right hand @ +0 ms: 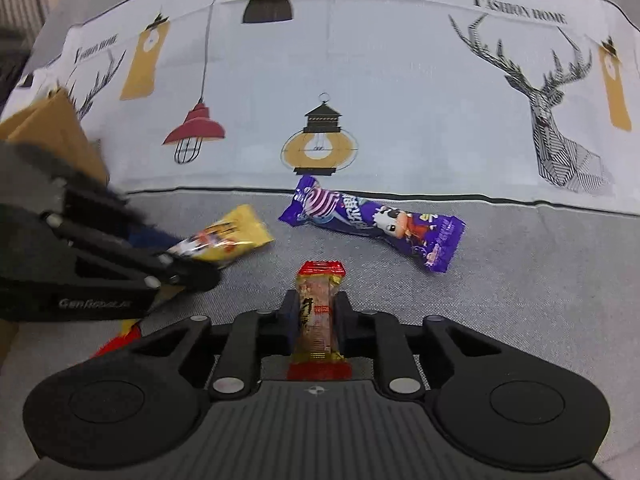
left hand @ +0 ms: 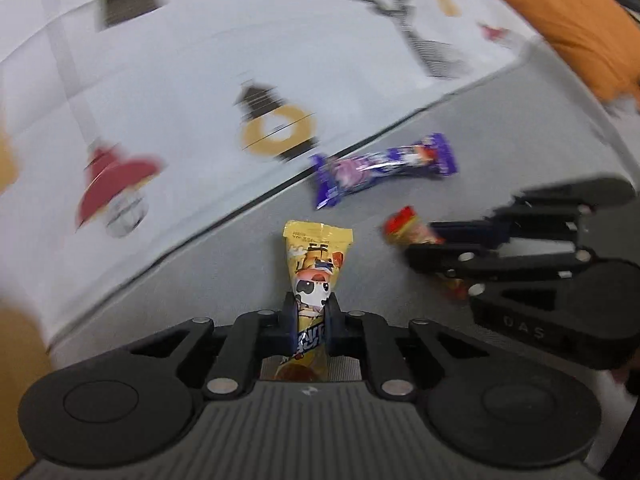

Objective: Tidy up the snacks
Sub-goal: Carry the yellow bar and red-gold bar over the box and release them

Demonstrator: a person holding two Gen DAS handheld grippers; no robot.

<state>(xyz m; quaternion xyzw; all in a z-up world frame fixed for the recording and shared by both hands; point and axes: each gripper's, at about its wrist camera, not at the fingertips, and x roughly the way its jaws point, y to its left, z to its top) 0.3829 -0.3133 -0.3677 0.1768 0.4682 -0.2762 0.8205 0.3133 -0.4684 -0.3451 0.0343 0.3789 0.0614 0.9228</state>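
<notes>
- Left wrist view shows the left gripper [left hand: 311, 322] squeezed tight on a yellow snack [left hand: 316, 264]. The pack sticks out past the fingertips, and its far end is over the grey part of the cloth [left hand: 500, 128].
- Right wrist view shows the right gripper [right hand: 318, 314] squeezed tight on a red snack [right hand: 320, 312]. Its red top end pokes out in front of the fingers, and its other red end shows behind them.
- Each tool can be seen from the other camera too. The left gripper [right hand: 188, 270] comes in from the left side with the yellow snack [right hand: 228, 240], and the right gripper [left hand: 436, 252] comes in from the right side with the red snack [left hand: 408, 226].
- A purple snack [right hand: 372, 224] lies flat on the grey part of the cloth [right hand: 520, 280], just beside the dark line where the white printed part starts (one end nearly touches that line). Nothing holds it. It lies past both tools, a bit to the right.
- The white part of the cloth has pictures of lamps and a deer head on it.
- A brown cardboard box [right hand: 52, 128] sits near the left edge, behind the left tool.
- An orange cushion [left hand: 568, 28] is at the far right corner in the left wrist view, which is blurry.
</notes>
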